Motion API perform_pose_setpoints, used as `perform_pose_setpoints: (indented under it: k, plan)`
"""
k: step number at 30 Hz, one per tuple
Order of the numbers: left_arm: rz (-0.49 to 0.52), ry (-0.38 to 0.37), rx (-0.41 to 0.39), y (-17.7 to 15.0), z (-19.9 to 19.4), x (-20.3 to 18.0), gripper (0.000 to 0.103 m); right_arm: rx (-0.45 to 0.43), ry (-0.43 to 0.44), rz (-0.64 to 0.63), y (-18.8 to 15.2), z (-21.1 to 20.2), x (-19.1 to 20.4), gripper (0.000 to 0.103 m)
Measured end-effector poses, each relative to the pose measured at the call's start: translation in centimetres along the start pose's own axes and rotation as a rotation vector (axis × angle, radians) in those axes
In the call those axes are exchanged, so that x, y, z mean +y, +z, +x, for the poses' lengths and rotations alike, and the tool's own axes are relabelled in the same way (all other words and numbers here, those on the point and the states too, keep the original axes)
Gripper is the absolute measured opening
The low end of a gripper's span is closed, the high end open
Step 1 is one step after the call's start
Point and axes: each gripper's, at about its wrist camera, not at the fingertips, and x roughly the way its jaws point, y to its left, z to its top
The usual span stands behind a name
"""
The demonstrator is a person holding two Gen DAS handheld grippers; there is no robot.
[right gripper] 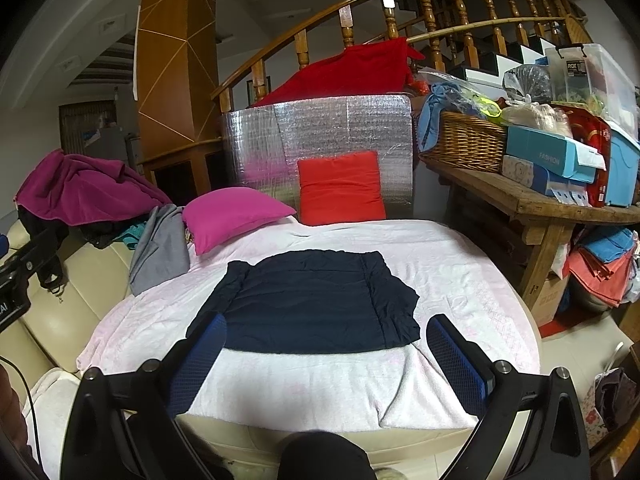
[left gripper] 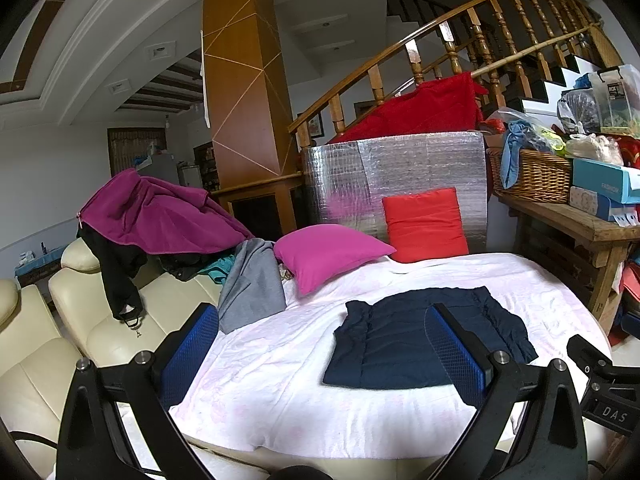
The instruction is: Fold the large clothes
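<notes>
Both grippers, left gripper (left gripper: 320, 344) and right gripper (right gripper: 326, 354), gape empty above folded navy garment (right gripper: 308, 304); only left wrist view shows black trousers (left gripper: 118, 280) far left of it.

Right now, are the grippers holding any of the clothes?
No. The left gripper and the right gripper are both open with nothing between their fingers. The dark blue garment lies flat on the pale blanket, untouched.

Navy folded garment (right gripper: 316, 304) on a pale pink blanket (right gripper: 460, 280). Far side: magenta pillow (right gripper: 232, 212), red-orange cushion (right gripper: 340, 188), silver quilted foil panel (right gripper: 320, 128). Left: grey garment (right gripper: 160, 248), purple fleece (right gripper: 80, 188), cream sofa (right gripper: 72, 312). Blue textured gripper pads (right gripper: 456, 360), black frames.
</notes>
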Motion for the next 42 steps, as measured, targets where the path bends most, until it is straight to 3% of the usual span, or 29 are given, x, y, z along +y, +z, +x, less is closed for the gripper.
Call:
perform_pose_setpoints:
  k: [29, 42]
  plan:
    - [-0.032, -0.026, -0.042, 1.7, -1.9, 0.2, 0.102, -0.041, -0.015, 0.022, 1.1, -2.3, -2.0, 0.102]
    - [-0.049, -0.017, -0.010, 1.1, -1.0, 0.6, 0.102, -0.020, -0.007, 0.007, 0.5, -1.7, -1.1, 0.102]
